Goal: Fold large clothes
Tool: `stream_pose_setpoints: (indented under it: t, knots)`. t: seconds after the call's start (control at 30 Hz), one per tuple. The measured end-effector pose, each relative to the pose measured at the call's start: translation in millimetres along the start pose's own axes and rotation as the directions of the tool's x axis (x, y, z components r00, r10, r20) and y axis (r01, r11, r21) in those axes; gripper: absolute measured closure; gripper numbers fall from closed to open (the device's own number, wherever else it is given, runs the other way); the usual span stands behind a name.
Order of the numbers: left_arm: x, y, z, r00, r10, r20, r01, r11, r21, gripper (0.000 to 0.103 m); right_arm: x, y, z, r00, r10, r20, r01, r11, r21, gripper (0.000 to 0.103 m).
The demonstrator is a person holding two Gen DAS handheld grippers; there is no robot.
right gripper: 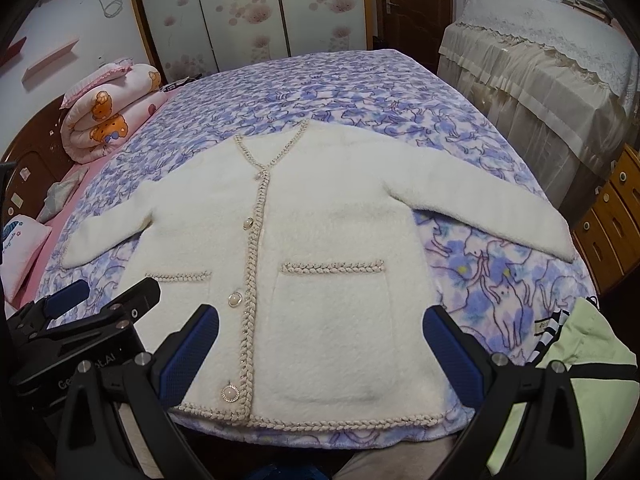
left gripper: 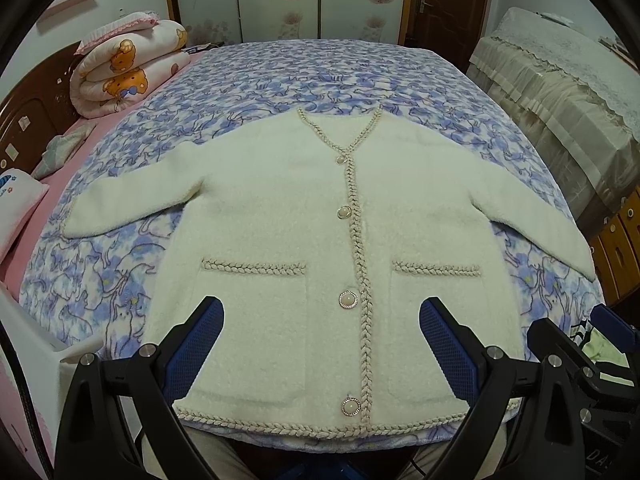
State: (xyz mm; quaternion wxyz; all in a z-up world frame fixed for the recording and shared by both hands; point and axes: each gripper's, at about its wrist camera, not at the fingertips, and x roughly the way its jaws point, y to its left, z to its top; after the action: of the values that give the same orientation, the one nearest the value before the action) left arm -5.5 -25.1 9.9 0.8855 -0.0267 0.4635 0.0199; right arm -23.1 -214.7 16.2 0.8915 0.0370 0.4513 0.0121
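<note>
A cream fuzzy cardigan (left gripper: 280,208) with braided trim, pearl buttons and two pockets lies flat, front up and buttoned, on the bed, sleeves spread out to both sides. It also shows in the right wrist view (right gripper: 332,240). My left gripper (left gripper: 320,312) is open and empty, hovering above the hem near the bed's front edge. My right gripper (right gripper: 320,320) is open and empty, above the cardigan's right pocket. The right gripper shows at the right edge of the left wrist view (left gripper: 580,344), and the left gripper at the left of the right wrist view (right gripper: 104,300).
A blue floral blanket (left gripper: 320,76) covers the bed. A rolled bear-print quilt (left gripper: 120,68) and pillows (left gripper: 16,208) lie at the left. A cloth-covered cabinet (left gripper: 560,92) and wooden drawers (right gripper: 616,216) stand at the right. A green and striped garment (right gripper: 576,352) lies at the front right corner.
</note>
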Motion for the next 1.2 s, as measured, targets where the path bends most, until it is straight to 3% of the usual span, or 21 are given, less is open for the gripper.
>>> stream_pose_setpoints:
  t: [1.2]
  knots:
    - [-0.2,1.8,-5.6,1.0,-0.006,-0.03,0.005,1.0,-0.016,0.005,4.0,-1.0,-7.5,0.999,0.045,-0.027,-0.044,0.998,0.034,0.001]
